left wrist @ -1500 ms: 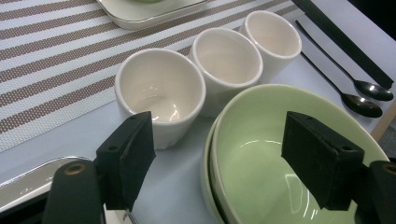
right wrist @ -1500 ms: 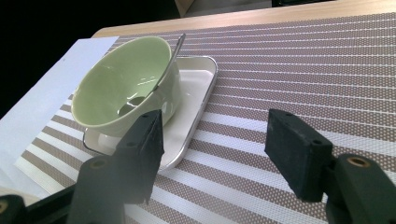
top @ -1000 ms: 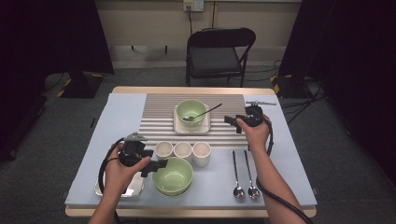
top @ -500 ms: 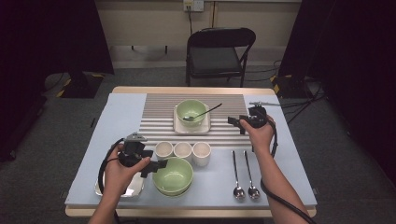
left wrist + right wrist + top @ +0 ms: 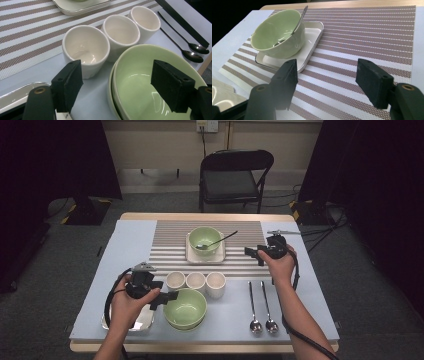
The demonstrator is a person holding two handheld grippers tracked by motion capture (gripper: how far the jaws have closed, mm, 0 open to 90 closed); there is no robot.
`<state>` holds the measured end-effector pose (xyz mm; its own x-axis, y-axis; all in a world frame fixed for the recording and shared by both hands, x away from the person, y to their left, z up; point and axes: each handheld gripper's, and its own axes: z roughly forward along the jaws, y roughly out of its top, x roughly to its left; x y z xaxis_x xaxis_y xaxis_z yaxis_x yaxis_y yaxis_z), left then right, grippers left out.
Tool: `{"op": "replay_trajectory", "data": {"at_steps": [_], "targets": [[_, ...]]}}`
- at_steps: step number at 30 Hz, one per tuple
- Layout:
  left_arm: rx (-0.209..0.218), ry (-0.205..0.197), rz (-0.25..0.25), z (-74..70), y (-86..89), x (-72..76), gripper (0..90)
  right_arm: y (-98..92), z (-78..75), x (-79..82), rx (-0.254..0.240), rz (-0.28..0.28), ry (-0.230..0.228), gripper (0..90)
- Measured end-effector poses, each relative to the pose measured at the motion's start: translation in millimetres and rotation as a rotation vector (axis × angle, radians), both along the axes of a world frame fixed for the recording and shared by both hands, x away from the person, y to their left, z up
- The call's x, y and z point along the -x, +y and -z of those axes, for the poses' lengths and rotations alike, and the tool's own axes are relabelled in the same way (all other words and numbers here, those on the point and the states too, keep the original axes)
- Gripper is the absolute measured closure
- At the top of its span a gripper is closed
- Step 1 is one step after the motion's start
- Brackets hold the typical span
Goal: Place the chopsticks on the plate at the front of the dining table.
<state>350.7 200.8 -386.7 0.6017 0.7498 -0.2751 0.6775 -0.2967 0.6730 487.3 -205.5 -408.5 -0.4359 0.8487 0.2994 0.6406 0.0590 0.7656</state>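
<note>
Over the ribbed striped mat (image 5: 367, 32), my right gripper (image 5: 327, 82) gapes empty; left gripper (image 5: 117, 87) spread, straddling the glossy green ceramic bowl's (image 5: 140, 82) rim.

Three white cups (image 5: 195, 282), three spoons (image 5: 254, 305), two separate green bowl spots (image 5: 186, 308), one white plate (image 5: 190, 254), one metal tray (image 5: 141, 322).

I can't read any text, label, brand or no. anywhere from my station: bowls, cups, spoons, striped mat and both grippers carry no legible markings in these views.

Wooden table (image 5: 200, 216), pale blue cloth (image 5: 125, 250), striped placemat (image 5: 172, 245) on top
</note>
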Motion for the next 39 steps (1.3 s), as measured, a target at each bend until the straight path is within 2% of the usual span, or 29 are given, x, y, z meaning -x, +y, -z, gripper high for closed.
{"op": "replay_trajectory", "data": {"at_steps": [15, 22, 25, 26, 28, 39], "targets": [[-0.024, -0.001, -0.003, 0.2, 1.0, -1.8, 23.7, -10.1, -2.1, 6.5, 0.006, 0.009, 0.002, 33.0], [-0.025, -0.004, -0.006, 1.4, 0.9, -1.8, 21.2, -16.1, 4.1, 11.9, 0.009, 0.018, 0.012, 32.5], [-0.032, -0.005, -0.008, 1.6, 0.5, -1.7, 20.1, -17.0, 5.6, 13.2, 0.008, 0.019, 0.016, 32.4], [-0.048, -0.007, -0.004, 1.9, 0.6, -2.1, 19.6, -17.9, 7.0, 14.3, 0.012, 0.018, 0.022, 32.4], [-0.044, -0.004, -0.006, 2.3, 0.5, -2.3, 19.2, -18.9, 8.3, 15.2, 0.016, 0.019, 0.024, 32.4], [-0.055, -0.007, -0.016, 2.5, 0.2, -2.5, 17.5, -23.8, 9.6, 19.8, 0.033, 0.017, 0.022, 32.4]]}}
